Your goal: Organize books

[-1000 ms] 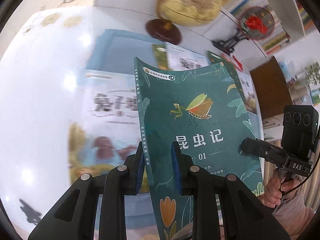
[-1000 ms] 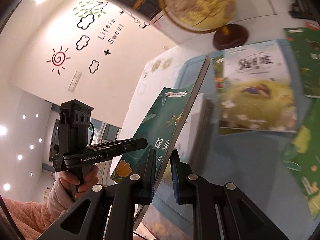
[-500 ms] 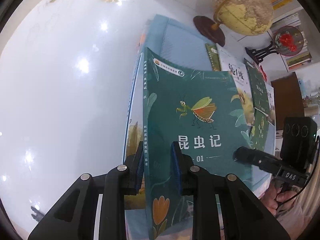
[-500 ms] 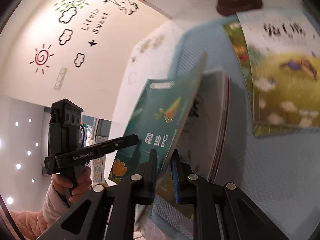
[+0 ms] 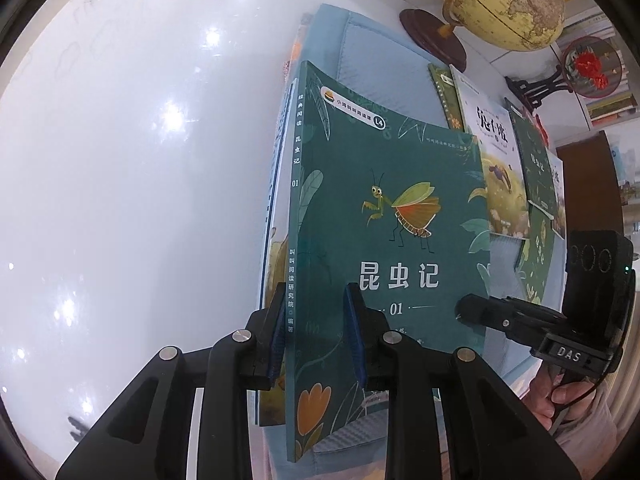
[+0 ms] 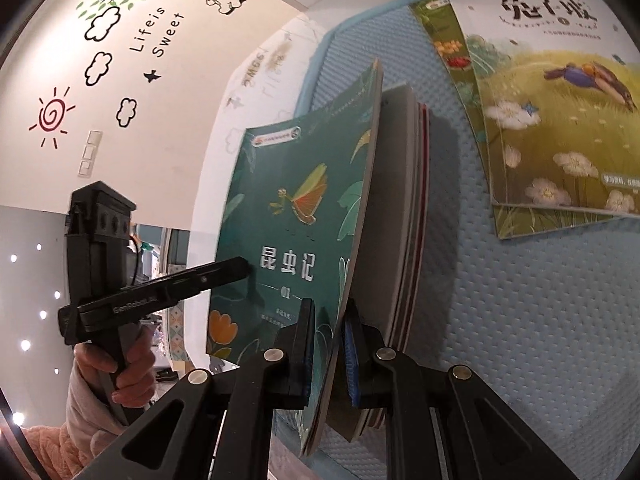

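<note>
A green book [image 5: 392, 208] with a mantis on its cover hangs slightly tilted just above a stack of books [image 6: 402, 216] on the blue mat [image 6: 460, 320]. My left gripper [image 5: 316, 336] is shut on the book at its spine side, near the bottom. My right gripper [image 6: 329, 346] is shut on the opposite long edge [image 6: 360, 216]. In each wrist view the other gripper also shows: the right one [image 5: 472, 312] and the left one [image 6: 236, 270]. The stack's top cover is hidden under the green book.
A white-and-meadow book [image 6: 552, 100] lies on another book to the right on the mat, with more green books [image 5: 536, 168] beyond. A globe [image 5: 504, 0] and a red flower ornament [image 5: 588, 64] stand at the back. The glossy white table [image 5: 120, 160] spreads left.
Both grippers have carried the green book down and across. It was raised and tilted over the table; now it sits low over the stack, nearly in line with it.
</note>
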Demonstrator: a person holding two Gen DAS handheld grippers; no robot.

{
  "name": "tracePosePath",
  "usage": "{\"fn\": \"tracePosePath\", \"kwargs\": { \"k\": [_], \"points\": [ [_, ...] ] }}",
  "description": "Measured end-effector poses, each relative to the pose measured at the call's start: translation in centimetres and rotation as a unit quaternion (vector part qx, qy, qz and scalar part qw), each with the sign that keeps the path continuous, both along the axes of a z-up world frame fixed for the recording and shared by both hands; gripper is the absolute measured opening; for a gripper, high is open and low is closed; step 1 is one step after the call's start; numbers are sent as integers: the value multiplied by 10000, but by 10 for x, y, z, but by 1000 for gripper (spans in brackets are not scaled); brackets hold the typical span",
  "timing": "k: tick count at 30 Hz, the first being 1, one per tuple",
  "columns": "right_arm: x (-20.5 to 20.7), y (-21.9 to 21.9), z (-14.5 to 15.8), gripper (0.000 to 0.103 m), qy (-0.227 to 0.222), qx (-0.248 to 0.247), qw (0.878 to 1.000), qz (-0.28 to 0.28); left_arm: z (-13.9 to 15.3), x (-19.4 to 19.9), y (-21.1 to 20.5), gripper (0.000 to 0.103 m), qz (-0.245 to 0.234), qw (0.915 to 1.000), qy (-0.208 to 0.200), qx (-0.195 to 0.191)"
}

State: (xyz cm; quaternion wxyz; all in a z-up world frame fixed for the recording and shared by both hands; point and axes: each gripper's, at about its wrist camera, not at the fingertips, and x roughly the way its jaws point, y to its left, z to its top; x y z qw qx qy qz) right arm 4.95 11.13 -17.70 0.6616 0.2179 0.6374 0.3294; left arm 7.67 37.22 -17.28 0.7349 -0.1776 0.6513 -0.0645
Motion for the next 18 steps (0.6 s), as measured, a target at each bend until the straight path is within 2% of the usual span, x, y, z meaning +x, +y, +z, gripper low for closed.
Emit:
{"fn": "tracePosePath", "kwargs": {
  "k": [9, 11, 15, 18],
  "points": [
    [1, 3, -6, 14, 79, -20, 9999, -90, 2, 0, 1, 26, 101, 9998, 9, 199],
    [1, 3, -6, 14, 99, 3, 9999, -119, 3, 0, 1, 33, 144, 9993, 5, 353],
    [1, -3, -9, 15, 123, 64, 9998, -152, -2, 2, 2, 33, 210, 9986, 94, 481],
    [1, -7, -10, 15, 143, 99, 9997, -193, 0, 2, -1, 34, 254, 9963, 82, 811]
  ]
}}
